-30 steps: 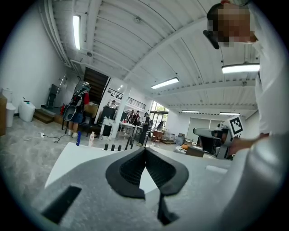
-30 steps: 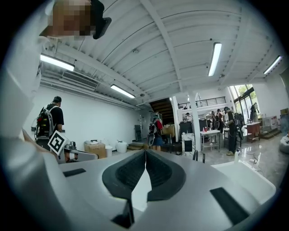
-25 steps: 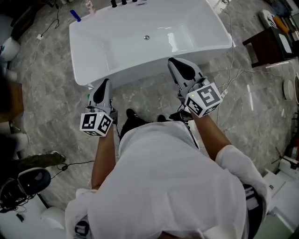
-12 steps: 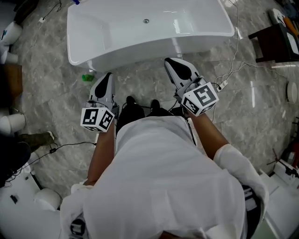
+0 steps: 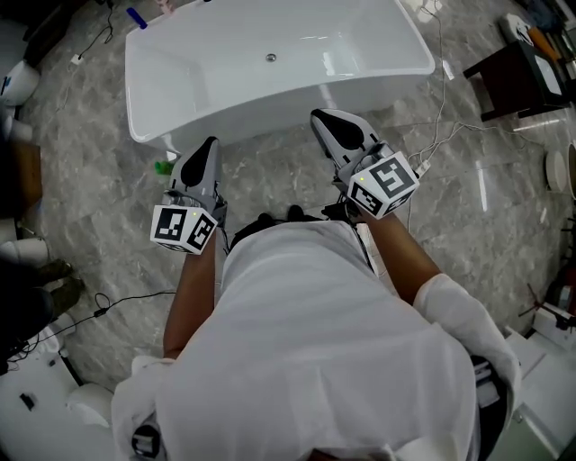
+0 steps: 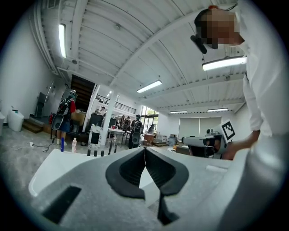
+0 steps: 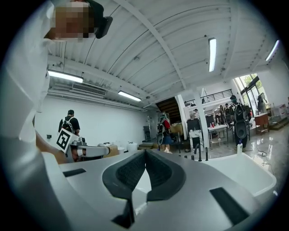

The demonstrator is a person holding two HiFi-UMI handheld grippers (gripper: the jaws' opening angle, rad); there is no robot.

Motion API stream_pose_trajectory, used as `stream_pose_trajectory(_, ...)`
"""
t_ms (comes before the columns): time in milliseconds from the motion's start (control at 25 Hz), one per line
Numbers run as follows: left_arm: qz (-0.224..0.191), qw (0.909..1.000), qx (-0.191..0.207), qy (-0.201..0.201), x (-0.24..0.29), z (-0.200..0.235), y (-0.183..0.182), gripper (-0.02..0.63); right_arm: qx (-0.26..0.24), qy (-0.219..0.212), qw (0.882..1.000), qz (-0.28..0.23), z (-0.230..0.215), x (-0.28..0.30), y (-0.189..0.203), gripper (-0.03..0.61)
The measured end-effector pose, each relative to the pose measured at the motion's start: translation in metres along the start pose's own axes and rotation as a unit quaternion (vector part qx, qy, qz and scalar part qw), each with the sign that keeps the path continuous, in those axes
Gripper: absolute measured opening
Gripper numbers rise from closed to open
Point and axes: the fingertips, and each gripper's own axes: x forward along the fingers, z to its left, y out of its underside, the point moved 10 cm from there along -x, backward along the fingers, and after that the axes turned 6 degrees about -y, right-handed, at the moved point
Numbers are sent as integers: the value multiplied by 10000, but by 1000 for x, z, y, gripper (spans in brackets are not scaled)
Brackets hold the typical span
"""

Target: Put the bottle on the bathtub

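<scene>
A white bathtub point(image 5: 225, 112) stands on the grey marble floor ahead of me. A small green thing point(image 5: 163, 167), maybe a bottle, lies on the floor by the tub's near left corner. A blue bottle point(image 5: 137, 18) and a pale one point(image 6: 73, 145) stand at the tub's far left rim. My left gripper point(image 5: 209, 144) is shut and holds nothing, just right of the green thing. Also shut and holding nothing, my right gripper point(image 5: 317, 115) points at the tub's near wall. Both gripper views show the jaws pressed together over the white tub point(image 6: 49, 167).
Dark taps point(image 6: 101, 151) line the tub's far rim. White cables point(image 5: 441, 135) trail on the floor to the right, near a dark stool point(image 5: 513, 81). White fixtures point(image 5: 18, 81) sit at the far left. People stand in the hall beyond point(image 7: 68, 124).
The head view has shifted, so the tub sits higher in frame, and the green thing has come into sight by the left gripper. Both grippers stay shut.
</scene>
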Motion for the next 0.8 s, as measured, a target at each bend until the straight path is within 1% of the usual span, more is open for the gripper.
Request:
stream_pose_trajectory(200,0,9999,11,-122,-6,1,0,17,-50,-121,9999,51,6,2,0,14)
stream_pose_trajectory(320,23,9998,28,-192,-5,-2,3,17,21,-174,9998,76,2,1,6,14)
stream_pose_trajectory(560,64,9989,-190,-424,-12,-2,12,17,151,-198,9997,-47,1,6,10,14)
stream_pose_trajectory(800,180,9989,-216,-375,6,-13,16,17,140,-241,9996,17,-16,4,11,14)
